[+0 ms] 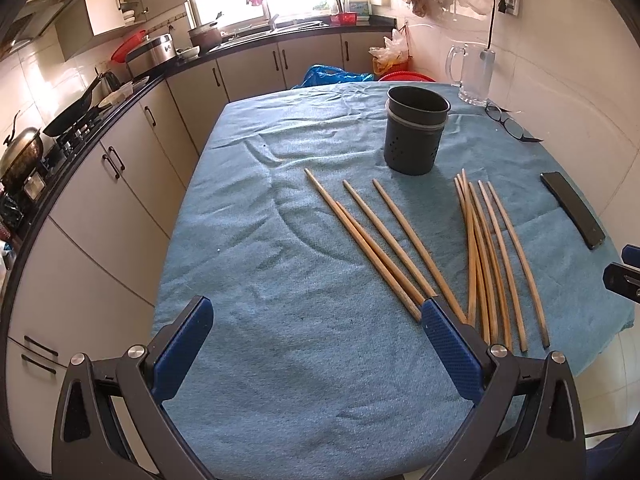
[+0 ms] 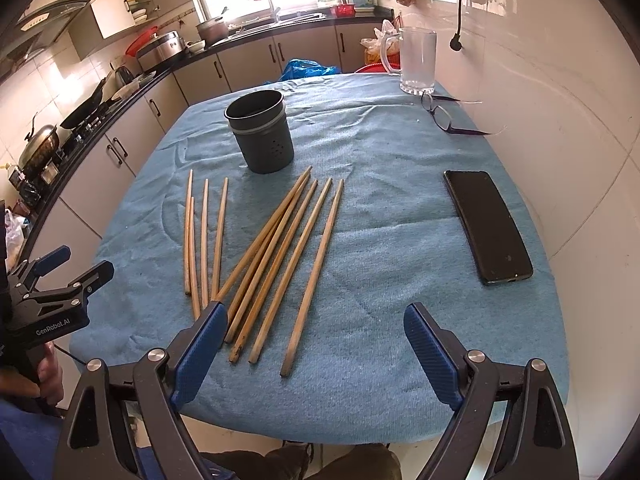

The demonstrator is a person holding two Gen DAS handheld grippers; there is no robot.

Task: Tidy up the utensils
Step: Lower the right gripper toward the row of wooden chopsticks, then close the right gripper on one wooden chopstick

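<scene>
Both claws, the left claw [image 1: 316, 312] and the right claw [image 2: 316, 320], are spread wide and hold nothing. The long wooden chopsticks [image 2: 276, 256] lie loose on the blue-cloth bench [image 2: 380, 208], near the upright dark perforated metal holder [image 2: 262, 132].

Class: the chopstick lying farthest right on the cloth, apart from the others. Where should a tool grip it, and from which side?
Grip the rightmost chopstick at its thick near end, coming from above with the right tool, fingers astride its width. It lies flat and alone, so both sides are free.
</scene>
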